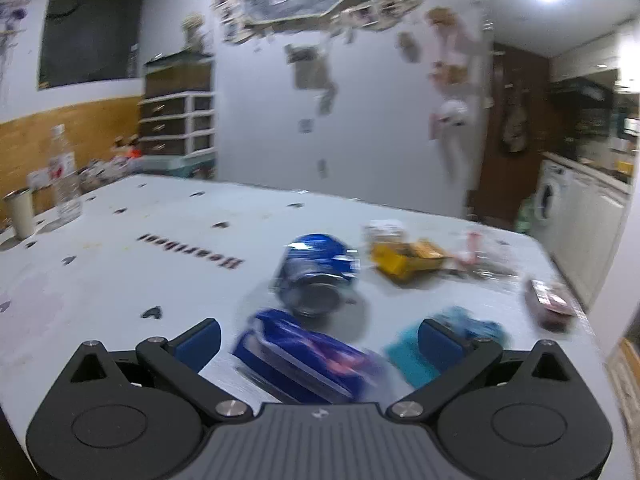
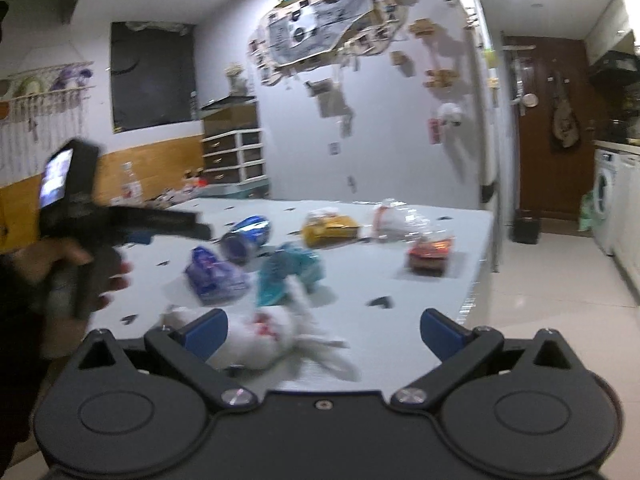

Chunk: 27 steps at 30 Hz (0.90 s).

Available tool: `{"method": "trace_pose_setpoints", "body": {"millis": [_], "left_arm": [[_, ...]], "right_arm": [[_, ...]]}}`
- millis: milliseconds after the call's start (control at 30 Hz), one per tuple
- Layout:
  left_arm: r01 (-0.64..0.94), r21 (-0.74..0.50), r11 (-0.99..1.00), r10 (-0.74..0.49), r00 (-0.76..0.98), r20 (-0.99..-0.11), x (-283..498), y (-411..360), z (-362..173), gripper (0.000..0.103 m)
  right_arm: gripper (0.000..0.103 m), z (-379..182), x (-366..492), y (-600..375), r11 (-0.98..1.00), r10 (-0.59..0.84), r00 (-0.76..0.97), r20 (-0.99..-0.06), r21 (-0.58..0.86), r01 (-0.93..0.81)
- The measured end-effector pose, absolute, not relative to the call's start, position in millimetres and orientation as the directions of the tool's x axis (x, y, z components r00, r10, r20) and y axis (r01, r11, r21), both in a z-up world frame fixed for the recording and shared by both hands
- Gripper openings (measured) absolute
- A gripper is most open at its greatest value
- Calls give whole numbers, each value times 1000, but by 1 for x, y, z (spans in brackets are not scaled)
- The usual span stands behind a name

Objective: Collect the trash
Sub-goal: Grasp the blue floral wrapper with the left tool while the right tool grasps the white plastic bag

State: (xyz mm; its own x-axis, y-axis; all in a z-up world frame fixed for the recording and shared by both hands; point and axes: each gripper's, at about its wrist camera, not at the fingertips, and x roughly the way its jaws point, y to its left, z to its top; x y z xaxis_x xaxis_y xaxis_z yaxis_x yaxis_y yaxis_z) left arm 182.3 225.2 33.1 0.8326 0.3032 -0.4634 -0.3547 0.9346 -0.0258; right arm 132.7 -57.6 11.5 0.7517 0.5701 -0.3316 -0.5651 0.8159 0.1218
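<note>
Trash lies on a white table point(image 1: 120, 272). In the left wrist view my left gripper point(image 1: 318, 340) is open over a blue-purple wrapper point(image 1: 304, 356); a blue can point(image 1: 316, 276) lies on its side just beyond. A teal wrapper point(image 1: 408, 352) sits by the right finger, a yellow packet point(image 1: 404, 258) and a dark red packet point(image 1: 548, 300) lie farther right. In the right wrist view my right gripper point(image 2: 324, 336) is open above a white plastic bag point(image 2: 276, 340). The left gripper point(image 2: 132, 220), held in a hand, shows at left near the can point(image 2: 246, 238).
A clear water bottle point(image 1: 64, 172) and a metal cup point(image 1: 20, 212) stand at the table's far left. A clear crumpled bag point(image 2: 396, 218) lies at the far side. The table's right edge point(image 2: 476, 280) drops to a tiled floor; a washing machine point(image 2: 604, 208) stands beyond.
</note>
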Motion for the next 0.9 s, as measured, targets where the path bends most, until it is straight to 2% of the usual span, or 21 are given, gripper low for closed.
{"method": "trace_pose_setpoints", "body": {"millis": [200,467,633,900], "left_arm": [[-392,16,920,337,769,-543,231,237,21,103],[-347,210,914,401,687,-606,269,223,-9,103],[-320,246,915,402,676,-618,262,227,-19,103],[-263,285,922,386,693,-609,226,234,-18,103]], "right_arm": [[103,10,127,-16,788,600,728,-332,88,-609],[103,9,130,18,753,636,692,-343,76,-654],[103,5,133,28,757,620,697,-360,44,-652],[103,4,141,-2,802,573,725,-382,79,-593]]}}
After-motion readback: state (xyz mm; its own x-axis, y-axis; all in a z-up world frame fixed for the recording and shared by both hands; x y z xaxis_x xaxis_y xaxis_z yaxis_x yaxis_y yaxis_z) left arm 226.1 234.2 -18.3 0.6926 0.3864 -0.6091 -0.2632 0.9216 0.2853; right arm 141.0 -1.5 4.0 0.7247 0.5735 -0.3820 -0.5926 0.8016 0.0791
